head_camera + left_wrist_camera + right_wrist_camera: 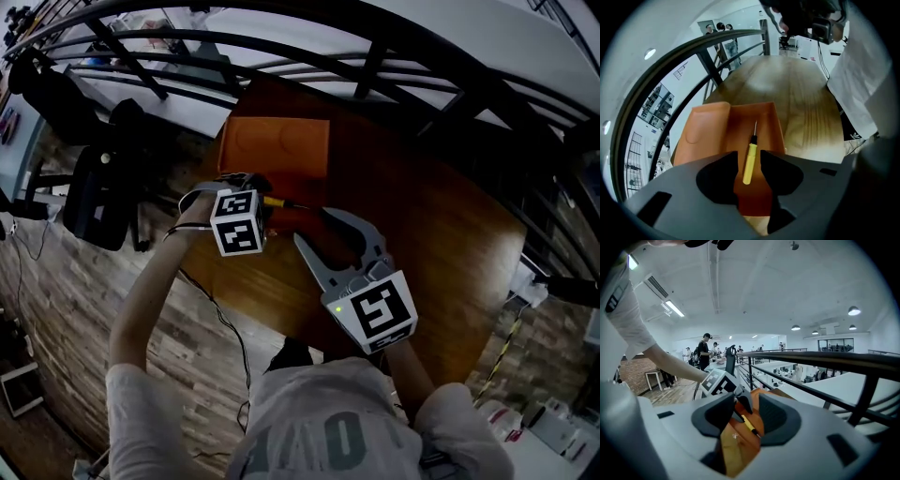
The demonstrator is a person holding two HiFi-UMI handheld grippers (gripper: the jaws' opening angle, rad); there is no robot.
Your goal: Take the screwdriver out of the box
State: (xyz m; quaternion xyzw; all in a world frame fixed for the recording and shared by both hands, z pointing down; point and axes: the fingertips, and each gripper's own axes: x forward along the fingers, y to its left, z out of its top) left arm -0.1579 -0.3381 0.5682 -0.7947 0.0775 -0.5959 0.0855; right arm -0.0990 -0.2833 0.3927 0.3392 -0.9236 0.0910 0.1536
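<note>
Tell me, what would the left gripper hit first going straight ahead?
Probably the yellow screwdriver, whose handle lies between the open jaws of the left gripper, then the floor of the orange box.

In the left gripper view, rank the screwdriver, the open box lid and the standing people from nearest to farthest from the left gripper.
1. Screwdriver: in the box, between the left gripper's open jaws.
2. Box lid: just beyond, on the left.
3. Standing people: far off, at the top.
</note>
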